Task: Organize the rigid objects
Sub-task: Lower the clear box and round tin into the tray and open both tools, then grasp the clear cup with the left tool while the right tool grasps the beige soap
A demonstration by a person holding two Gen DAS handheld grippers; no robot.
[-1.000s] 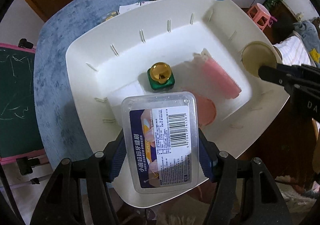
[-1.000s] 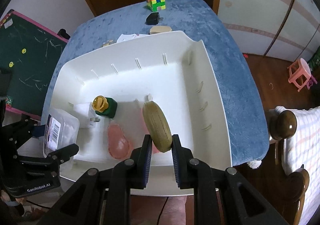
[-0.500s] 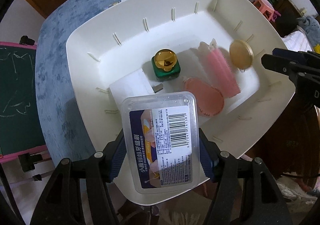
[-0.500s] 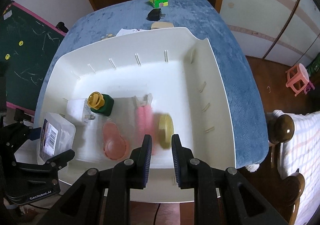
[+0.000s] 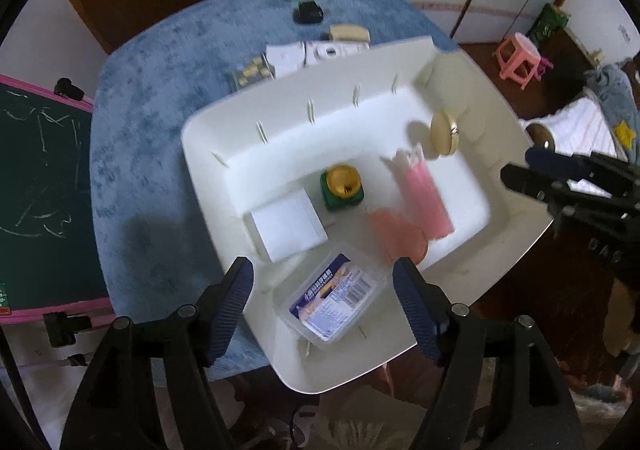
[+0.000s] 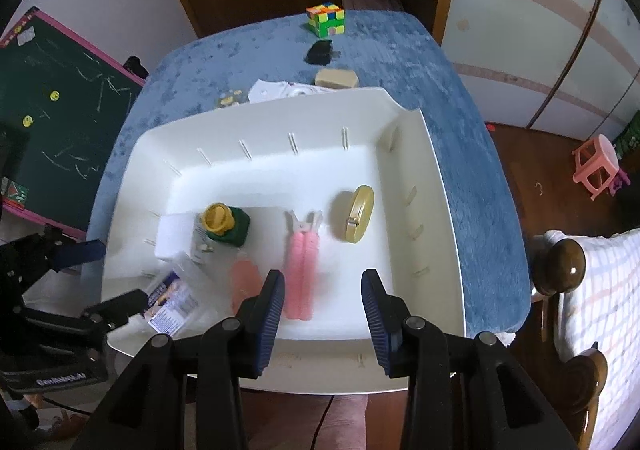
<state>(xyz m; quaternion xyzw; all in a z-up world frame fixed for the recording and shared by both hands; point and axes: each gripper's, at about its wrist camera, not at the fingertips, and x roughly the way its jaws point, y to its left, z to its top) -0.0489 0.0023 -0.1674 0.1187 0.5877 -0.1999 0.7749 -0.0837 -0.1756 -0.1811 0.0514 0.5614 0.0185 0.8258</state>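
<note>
1. The left gripper [image 5: 322,290] stands open above the near edge of the white tray [image 5: 208,138]. Its jaws have just been opening, and the clear plastic box [image 5: 338,304] lies below and between them, untouched.
2. That box is a shallow clear rectangle with rounded corners and a blue-and-white printed label with a barcode. It rests tilted on the tray's near sloped wall.
3. The right gripper [image 6: 322,314] is open too, its jaws having just been opening, with nothing between them.
4. Beyond it, the round tan disc [image 6: 356,214] stands on edge on the tray floor, near the right wall.
5. A pink brush-like roll [image 6: 302,270] lies lengthwise beside the disc, a flat pink oval piece [image 6: 244,278] just left of it.
6. Further left sit a green bottle with a gold cap [image 6: 224,224] and a white block [image 5: 288,224].
7. The tray sits on a blue surface [image 6: 460,98], where a colourful puzzle cube [image 6: 326,20], a small black item [image 6: 319,51] and a tan bar [image 6: 335,78] lie beyond its far rim.
</note>
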